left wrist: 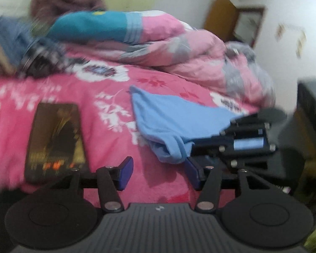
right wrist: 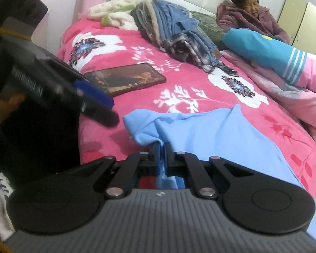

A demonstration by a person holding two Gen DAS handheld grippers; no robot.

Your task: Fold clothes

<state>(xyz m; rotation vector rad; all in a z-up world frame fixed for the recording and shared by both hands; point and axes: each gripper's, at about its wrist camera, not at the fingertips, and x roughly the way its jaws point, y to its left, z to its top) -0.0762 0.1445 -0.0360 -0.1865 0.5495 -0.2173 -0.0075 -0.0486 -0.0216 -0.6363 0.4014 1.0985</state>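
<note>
A light blue garment (left wrist: 179, 122) (right wrist: 210, 135) lies rumpled on the pink flowered bedspread (right wrist: 179, 80). My right gripper (right wrist: 162, 154) is shut on its near edge, and the cloth runs between the pads and bunches up in front of them. In the left wrist view the right gripper (left wrist: 194, 147) comes in from the right, pinching the garment's folded hem. My left gripper (left wrist: 159, 172) is open just left of that hem, low over the bedspread, with nothing between its blue pads (left wrist: 126, 171). The right wrist view shows the left gripper (right wrist: 109, 110) at the left, apart from the cloth.
A dark phone (left wrist: 54, 141) (right wrist: 124, 79) lies on the bedspread left of the garment. A heap of jeans and plaid clothes (right wrist: 179, 42) sits further back. A pink quilt (left wrist: 189, 42) and a teal pillow (right wrist: 263, 50) lie along the far side, where a person (right wrist: 250, 14) reclines.
</note>
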